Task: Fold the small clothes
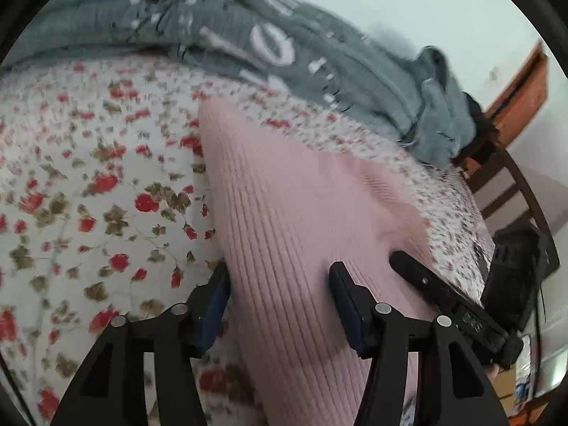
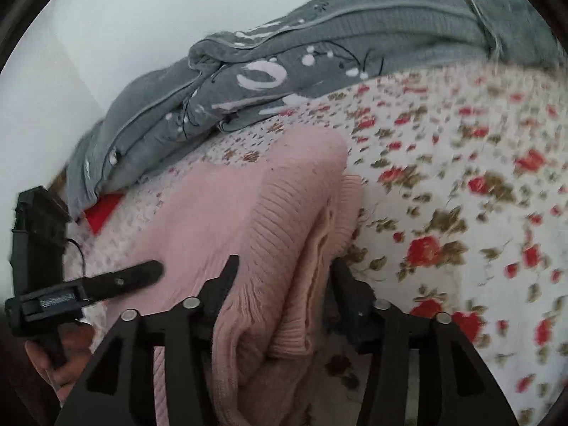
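Observation:
A pink ribbed garment (image 1: 284,206) lies on a bedsheet (image 1: 88,195) printed with red flowers. My left gripper (image 1: 280,277) hovers low over the garment's near end, jaws apart, with flat cloth running between and under its fingers. In the right wrist view the same garment (image 2: 220,213) shows a thick ribbed hem bunched in folds. My right gripper (image 2: 284,266) stands open around those folds, and the pads do not visibly pinch them. Each view shows one black finger of the other gripper (image 1: 419,277) (image 2: 135,277) resting over the pink cloth.
A rumpled grey quilt (image 1: 319,56) (image 2: 248,81) with white print lies along the bed's far side against a pale wall. A wooden piece of furniture (image 1: 522,88) stands past the bed's corner. A small red item (image 2: 103,209) lies beside the quilt. A person's hand (image 2: 53,358) holds the left gripper.

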A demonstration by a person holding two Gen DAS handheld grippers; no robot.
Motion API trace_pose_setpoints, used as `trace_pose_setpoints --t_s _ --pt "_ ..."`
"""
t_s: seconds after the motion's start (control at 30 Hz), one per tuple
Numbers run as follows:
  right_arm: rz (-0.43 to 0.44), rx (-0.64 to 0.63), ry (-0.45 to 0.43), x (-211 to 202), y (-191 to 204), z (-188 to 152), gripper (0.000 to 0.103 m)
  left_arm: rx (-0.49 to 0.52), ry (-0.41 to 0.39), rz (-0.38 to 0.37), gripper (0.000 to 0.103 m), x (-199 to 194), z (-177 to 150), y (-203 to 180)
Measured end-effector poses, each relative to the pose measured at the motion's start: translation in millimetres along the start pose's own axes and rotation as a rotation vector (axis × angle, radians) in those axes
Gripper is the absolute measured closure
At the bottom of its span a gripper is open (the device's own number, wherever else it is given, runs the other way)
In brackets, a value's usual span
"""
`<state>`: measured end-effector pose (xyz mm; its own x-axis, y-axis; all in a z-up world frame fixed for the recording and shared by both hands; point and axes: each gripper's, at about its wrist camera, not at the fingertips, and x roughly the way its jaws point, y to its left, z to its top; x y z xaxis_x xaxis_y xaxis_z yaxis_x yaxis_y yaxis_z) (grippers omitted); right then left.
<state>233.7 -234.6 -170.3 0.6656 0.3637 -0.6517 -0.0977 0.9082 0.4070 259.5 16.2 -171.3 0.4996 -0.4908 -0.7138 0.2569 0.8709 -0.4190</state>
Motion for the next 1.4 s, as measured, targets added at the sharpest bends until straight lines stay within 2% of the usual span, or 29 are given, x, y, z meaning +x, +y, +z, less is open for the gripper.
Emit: trace_pose_setpoints --t_s 0.07,0.17,0.23,0.3,0.37,0.43,0.5,0.57,0.63,0.7,0.77,0.87,0.97,1.4 --pt "-0.049 -0.039 -0.044 -18 7 0 0.052 0.047 -0.060 0.024 0.045 -17 -2 -8" --pt "-0.106 -0.147 -0.181 -53 28 -5 0.052 0.158 -0.174 0.074 0.043 -38 -10 -29" --pt "-0.093 -0.217 -0.272 -70 43 -12 0.052 0.210 -0.237 0.110 0.043 -42 -18 -42" --pt "-0.041 -0.272 -0.330 -79 54 -25 0.057 0.248 -0.265 0.101 0.043 -40 -27 -52" --pt "0.008 -0.314 -0.306 -73 56 -37 0.078 0.246 -0.260 0.081 0.043 -37 -37 -52" --pt "-0.020 -0.317 -0.226 -52 50 -48 0.092 0.225 -0.254 0.092 0.043 -27 -49 -47" --pt "-0.042 -0.308 -0.188 -34 38 -57 0.098 0.255 -0.278 0.120 0.044 -23 -65 -46" --pt "-0.016 -0.265 -0.191 -35 26 -61 0.101 0.295 -0.307 0.160 0.043 -22 -75 -49" --pt "-0.030 -0.236 -0.185 -32 22 -66 0.103 0.317 -0.311 0.192 0.042 -20 -84 -49" --pt "-0.070 -0.261 -0.193 -31 28 -72 0.103 0.294 -0.296 0.190 0.040 -19 -87 -44" --pt "-0.133 -0.304 -0.200 -29 36 -79 0.103 0.236 -0.285 0.156 0.036 -20 -87 -34" --pt "-0.179 -0.334 -0.202 -29 46 -83 0.103 0.149 -0.246 0.090 0.033 -17 -84 -18" --pt "-0.179 -0.330 -0.199 -29 49 -79 0.103 0.129 -0.248 0.079 0.032 -18 -85 -14" --pt "-0.172 -0.316 -0.194 -32 52 -70 0.103 0.148 -0.248 0.140 0.026 -15 -89 -21"
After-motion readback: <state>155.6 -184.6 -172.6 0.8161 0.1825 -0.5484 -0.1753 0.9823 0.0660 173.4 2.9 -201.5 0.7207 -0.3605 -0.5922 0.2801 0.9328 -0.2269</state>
